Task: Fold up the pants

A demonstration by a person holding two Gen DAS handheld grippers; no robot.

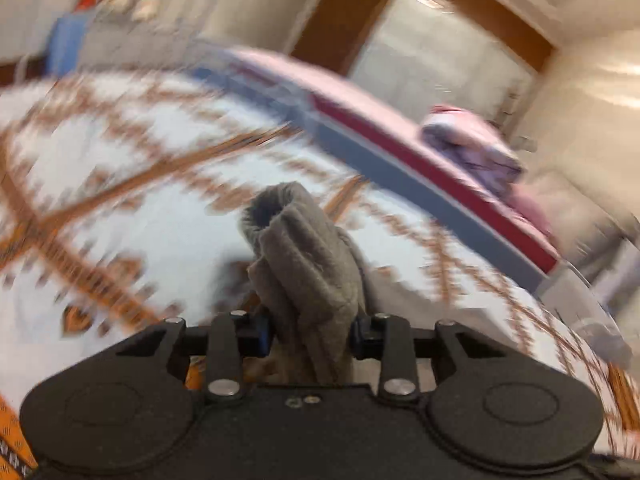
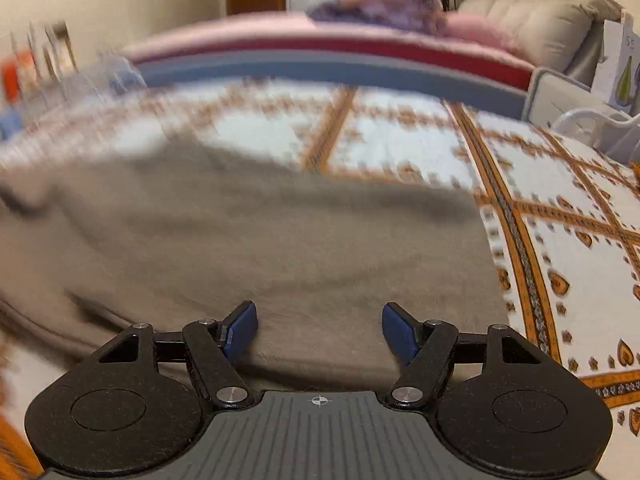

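The grey-brown pants (image 2: 248, 232) lie spread on a white bedspread with an orange pattern (image 2: 560, 208). My right gripper (image 2: 319, 330) is open and empty, its blue pads (image 2: 400, 336) just above the near edge of the cloth. My left gripper (image 1: 310, 330) is shut on a bunched part of the pants (image 1: 304, 256), which stands up between its fingers above the bedspread (image 1: 120, 152). Both views are blurred by motion.
A second bed with pink, red and blue layers (image 2: 320, 52) runs along the far side, with folded purple bedding (image 1: 472, 148) on it. A grey sofa (image 2: 532, 28) and a white rail (image 2: 592, 124) stand at the right. Shelves with items (image 2: 36, 76) are at the left.
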